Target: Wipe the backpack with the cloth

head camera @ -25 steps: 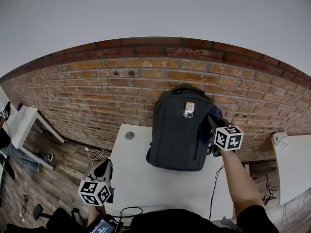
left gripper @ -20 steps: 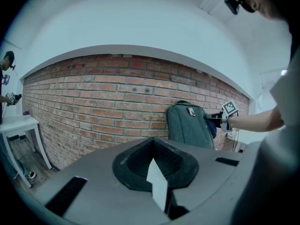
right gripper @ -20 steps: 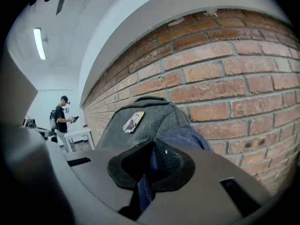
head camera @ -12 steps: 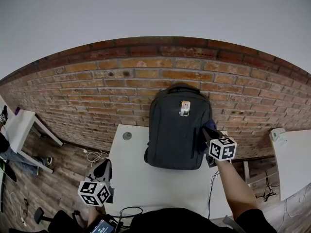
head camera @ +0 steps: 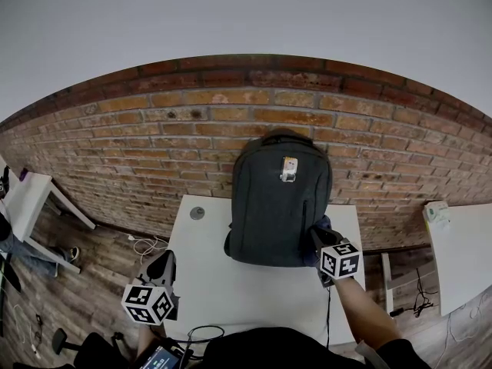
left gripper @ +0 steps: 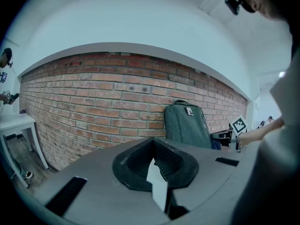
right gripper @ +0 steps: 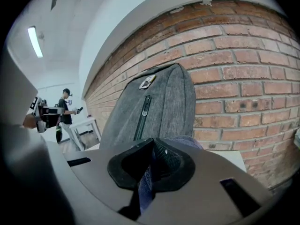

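Upright, the grey backpack (head camera: 280,206) stands on the white table (head camera: 231,287), its back to the brick wall (head camera: 154,144). At the backpack's lower right corner is the right gripper (head camera: 318,238). Its jaws are clamped on a bluish cloth (head camera: 324,224) – the fold runs between the pads in the right gripper view (right gripper: 146,179) – and the cloth touches the backpack's side. The left gripper (head camera: 162,267) hangs well apart from the backpack, off to its lower left, jaws drawn narrow with nothing between them.
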{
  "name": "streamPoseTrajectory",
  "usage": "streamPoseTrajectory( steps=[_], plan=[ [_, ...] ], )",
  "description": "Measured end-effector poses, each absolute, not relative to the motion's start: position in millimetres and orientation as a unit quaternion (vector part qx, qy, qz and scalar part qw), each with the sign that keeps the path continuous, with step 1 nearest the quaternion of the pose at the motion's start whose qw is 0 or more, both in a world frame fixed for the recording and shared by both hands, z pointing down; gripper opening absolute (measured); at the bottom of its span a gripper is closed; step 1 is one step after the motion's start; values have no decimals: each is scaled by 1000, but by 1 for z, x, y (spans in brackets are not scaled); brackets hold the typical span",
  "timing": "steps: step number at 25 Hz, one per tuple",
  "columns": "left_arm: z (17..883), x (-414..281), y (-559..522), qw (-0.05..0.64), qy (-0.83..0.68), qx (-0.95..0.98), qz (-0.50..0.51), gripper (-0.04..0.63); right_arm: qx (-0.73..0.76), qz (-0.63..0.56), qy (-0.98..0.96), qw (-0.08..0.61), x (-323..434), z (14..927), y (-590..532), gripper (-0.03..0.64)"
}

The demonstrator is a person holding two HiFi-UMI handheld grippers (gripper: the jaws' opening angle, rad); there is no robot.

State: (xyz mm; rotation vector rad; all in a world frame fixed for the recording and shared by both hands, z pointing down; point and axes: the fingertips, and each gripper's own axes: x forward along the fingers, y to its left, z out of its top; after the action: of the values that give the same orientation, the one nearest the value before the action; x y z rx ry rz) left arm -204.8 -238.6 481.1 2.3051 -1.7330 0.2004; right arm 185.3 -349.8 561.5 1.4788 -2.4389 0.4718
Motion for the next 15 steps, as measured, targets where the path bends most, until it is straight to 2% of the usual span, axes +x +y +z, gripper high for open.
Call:
streamPoseTrajectory(
  steps=[15],
  plan=[
    [482,-209,-236,126,-598,789,68,-3,473,219,-833,185,172,644,-295,9]
  ],
)
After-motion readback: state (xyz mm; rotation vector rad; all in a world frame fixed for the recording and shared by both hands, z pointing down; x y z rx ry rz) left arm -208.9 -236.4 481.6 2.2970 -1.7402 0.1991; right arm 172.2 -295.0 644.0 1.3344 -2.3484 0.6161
